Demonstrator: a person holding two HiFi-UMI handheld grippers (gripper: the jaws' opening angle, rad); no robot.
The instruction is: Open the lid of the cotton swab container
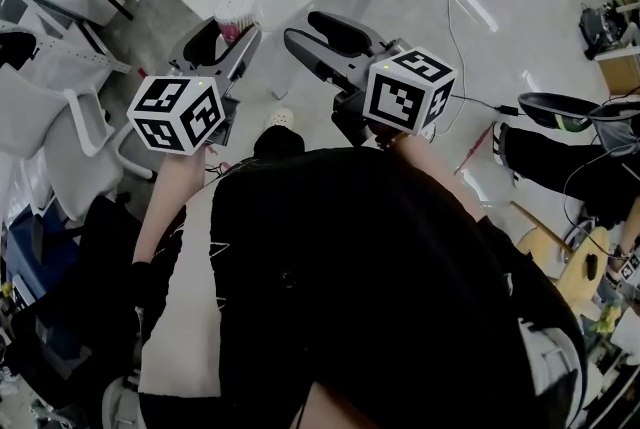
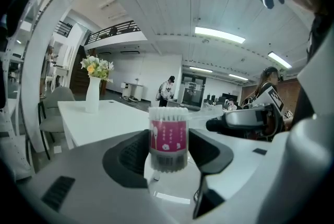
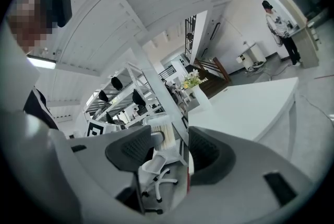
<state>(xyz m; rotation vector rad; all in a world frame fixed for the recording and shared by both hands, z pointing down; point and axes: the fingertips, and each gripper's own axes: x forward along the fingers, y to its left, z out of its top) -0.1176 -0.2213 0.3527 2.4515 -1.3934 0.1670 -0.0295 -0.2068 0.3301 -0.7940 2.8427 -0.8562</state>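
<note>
Left gripper (image 2: pixel 168 157): jaws pinching clear round plastic cotton swab container (image 2: pixel 168 124) | pink label (image 2: pixel 168 139): white print unreadable, barcode (image 2: pixel 168 163) beneath | right gripper (image 3: pixel 169 147): jaws spread, gripping nothing

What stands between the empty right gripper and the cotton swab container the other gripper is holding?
Nothing visible does. In the head view the cotton swab container is clamped in the left gripper. The right gripper is beside it with its jaws apart, and there is only open air between the two.
</note>
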